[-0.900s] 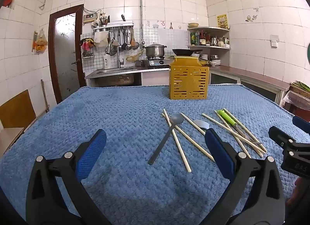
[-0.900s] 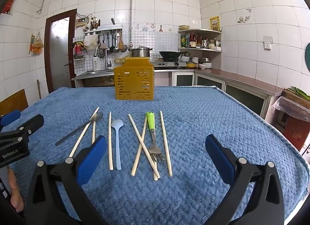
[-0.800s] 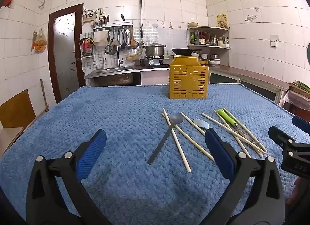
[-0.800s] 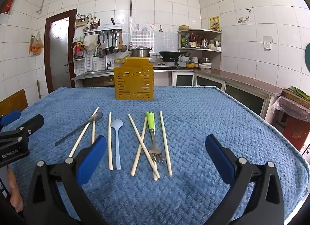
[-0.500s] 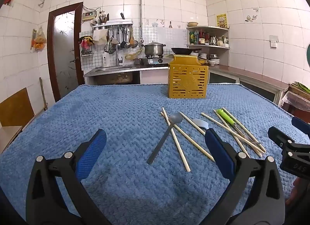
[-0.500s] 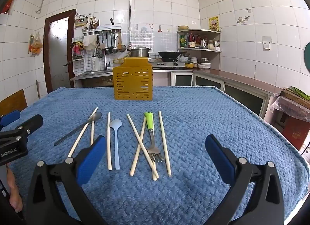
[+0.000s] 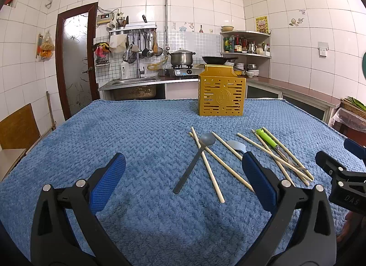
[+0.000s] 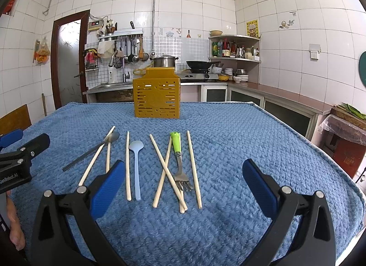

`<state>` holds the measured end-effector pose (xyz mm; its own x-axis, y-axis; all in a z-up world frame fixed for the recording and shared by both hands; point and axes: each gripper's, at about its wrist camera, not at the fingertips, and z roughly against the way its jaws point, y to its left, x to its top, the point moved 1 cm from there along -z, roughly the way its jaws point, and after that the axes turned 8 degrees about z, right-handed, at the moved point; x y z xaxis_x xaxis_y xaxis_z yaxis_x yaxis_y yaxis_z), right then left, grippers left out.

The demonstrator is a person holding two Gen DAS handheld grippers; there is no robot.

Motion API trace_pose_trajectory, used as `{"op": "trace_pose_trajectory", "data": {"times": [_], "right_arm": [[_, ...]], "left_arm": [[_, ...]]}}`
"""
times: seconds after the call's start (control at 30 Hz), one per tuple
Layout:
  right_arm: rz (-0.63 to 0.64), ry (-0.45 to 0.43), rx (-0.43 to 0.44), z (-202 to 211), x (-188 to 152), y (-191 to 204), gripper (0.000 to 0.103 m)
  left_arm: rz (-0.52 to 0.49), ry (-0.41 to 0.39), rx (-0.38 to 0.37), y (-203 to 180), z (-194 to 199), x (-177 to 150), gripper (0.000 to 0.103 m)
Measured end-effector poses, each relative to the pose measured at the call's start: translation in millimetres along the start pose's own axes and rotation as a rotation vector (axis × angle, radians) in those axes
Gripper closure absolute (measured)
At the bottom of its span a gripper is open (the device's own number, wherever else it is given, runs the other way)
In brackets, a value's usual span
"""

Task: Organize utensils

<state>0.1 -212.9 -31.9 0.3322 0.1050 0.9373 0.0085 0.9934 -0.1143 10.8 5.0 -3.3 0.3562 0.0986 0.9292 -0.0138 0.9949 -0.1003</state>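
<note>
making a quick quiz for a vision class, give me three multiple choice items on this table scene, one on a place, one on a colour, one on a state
1. Where does the yellow utensil holder stand?
A. at the far side of the blue cloth, behind the utensils
B. at the near edge, between the tongs
C. on the floor

2. What colour is the handle of the fork?
A. red
B. bright green
C. black

3. How do the right tongs stand?
A. shut on a chopstick
B. shut on the fork
C. open, holding nothing

Answers:
1 A, the holder stands upright beyond the row of chopsticks and spoons.
2 B, the green handle points toward the holder, the metal tines toward the camera.
3 C, the blue pads stand wide apart with only cloth and lying utensils between them.
</note>
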Motion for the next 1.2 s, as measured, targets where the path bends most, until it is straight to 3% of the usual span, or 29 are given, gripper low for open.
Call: {"op": "trace_pose_trajectory", "data": {"times": [1.2], "right_arm": [[0.002, 0.001, -0.005, -1.6, 0.3, -3.3, 0.004]], "left_arm": [[0.0, 0.001, 0.0, -1.2, -0.9, -0.6, 0.005]]}}
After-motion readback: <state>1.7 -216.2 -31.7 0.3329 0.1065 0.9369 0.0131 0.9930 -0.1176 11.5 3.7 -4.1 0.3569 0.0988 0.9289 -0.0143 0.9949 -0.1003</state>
